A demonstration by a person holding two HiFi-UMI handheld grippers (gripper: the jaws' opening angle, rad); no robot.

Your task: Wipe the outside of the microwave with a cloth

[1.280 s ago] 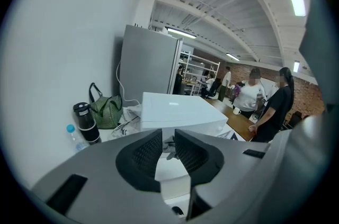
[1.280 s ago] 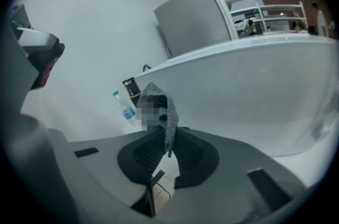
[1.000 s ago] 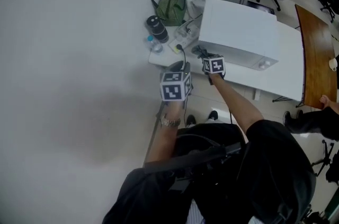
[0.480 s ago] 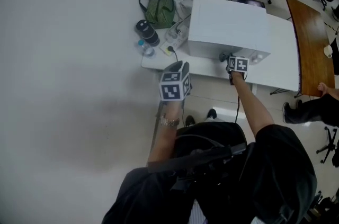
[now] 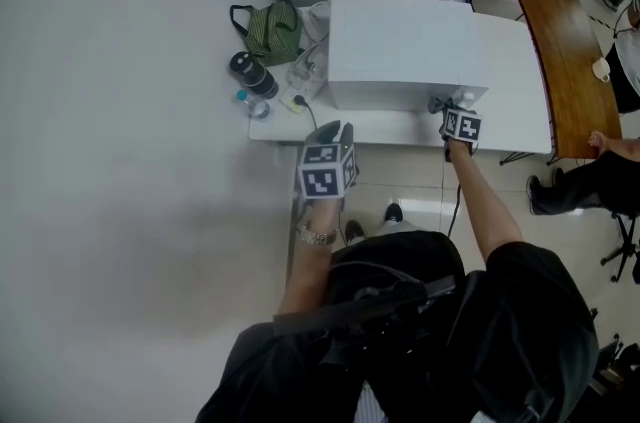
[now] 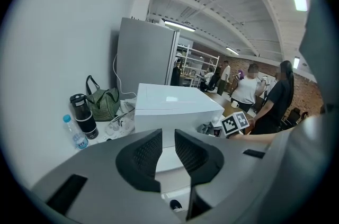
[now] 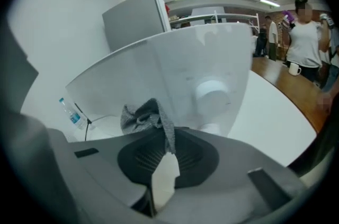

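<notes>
— Right gripper (image 5: 446, 108) has slid along the microwave (image 5: 405, 51) front, from its left end to its right end, yes?

— Yes. It now sits at the front right corner, by the round white knob (image 7: 212, 93). Its jaws are clamped on a crumpled grey cloth (image 7: 143, 114), which bunches up against the front face.

— And the left gripper (image 5: 330, 129)?

— Hardly shifted. It hangs in front of the microwave's left corner, off the table (image 5: 370, 129) edge, touching nothing. Its jaws stand a narrow gap apart with nothing between them.

— How does the microwave look?

— A plain white box with a smooth, bare top and sharp edges. The front face is pale and slightly glossy, and a second small white control sits just under the knob. No marks that I can make out.

— What's beside it?

— To its left, a clear bottle (image 5: 258, 104), a dark flask (image 5: 250, 74), and a green striped bag (image 5: 272, 29) further back.
</notes>
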